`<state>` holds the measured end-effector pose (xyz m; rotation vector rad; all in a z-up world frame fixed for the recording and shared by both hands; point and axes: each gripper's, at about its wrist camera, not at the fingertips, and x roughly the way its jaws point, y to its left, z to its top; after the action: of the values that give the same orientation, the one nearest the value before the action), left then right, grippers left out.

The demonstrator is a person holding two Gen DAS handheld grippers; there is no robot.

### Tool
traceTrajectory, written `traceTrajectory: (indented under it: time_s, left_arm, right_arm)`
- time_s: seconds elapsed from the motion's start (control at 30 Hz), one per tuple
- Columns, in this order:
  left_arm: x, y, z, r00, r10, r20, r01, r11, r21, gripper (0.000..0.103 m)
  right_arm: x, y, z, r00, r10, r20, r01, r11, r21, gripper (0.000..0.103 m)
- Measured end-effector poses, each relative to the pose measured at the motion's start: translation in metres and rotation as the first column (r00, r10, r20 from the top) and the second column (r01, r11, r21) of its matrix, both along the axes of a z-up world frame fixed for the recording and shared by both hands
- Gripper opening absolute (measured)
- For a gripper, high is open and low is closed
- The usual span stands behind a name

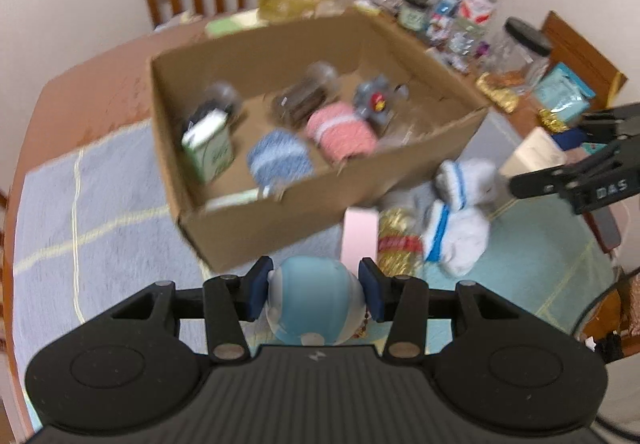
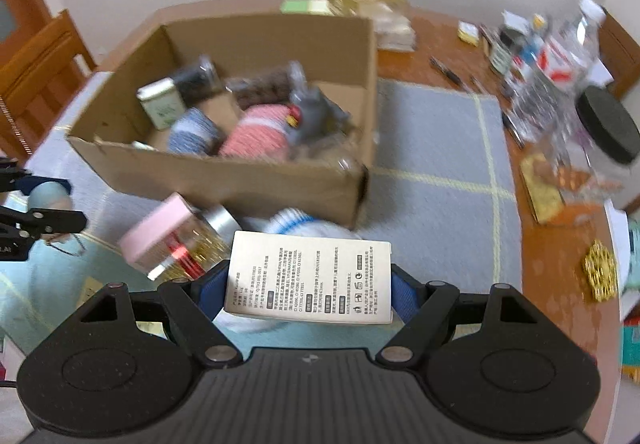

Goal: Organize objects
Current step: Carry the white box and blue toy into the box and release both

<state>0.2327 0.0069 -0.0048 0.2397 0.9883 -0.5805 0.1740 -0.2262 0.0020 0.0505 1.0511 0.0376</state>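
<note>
Left wrist view: blue-and-white toy (image 1: 316,300) clamped in the left gripper (image 1: 316,294), white printed box (image 2: 310,280) pinched by the right gripper (image 2: 310,294), both near the cardboard box (image 1: 280,219); carry each over its rim before letting go.

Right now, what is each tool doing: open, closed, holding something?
Left tool: closed on a light blue and white rounded toy.
Right tool: closed on a white printed box.

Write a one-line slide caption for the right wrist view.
Right gripper holds a printed white box above the table, facing the half-filled cardboard box.
</note>
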Motion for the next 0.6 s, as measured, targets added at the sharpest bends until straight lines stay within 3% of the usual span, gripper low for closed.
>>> traceTrajectory:
  time_s: [0.3, 0.6]
  left_arm:
    - [0.036, -0.015, 0.058, 0.991, -0.029, 0.13, 0.039, 0.996, -0.075, 0.046]
    - [0.095, -0.031, 0.064, 0.983, 0.01, 0.185, 0.003, 0.998, -0.07, 0.046]
  right_arm:
    - [0.031, 0.026, 0.038, 0.988, 0.105, 0.113, -0.103, 0.994, -0.024, 0.084]
    - [0.073, 0.051, 0.046, 0.975, 0.152, 0.161, -0.151, 0.988, -0.015, 0.084]
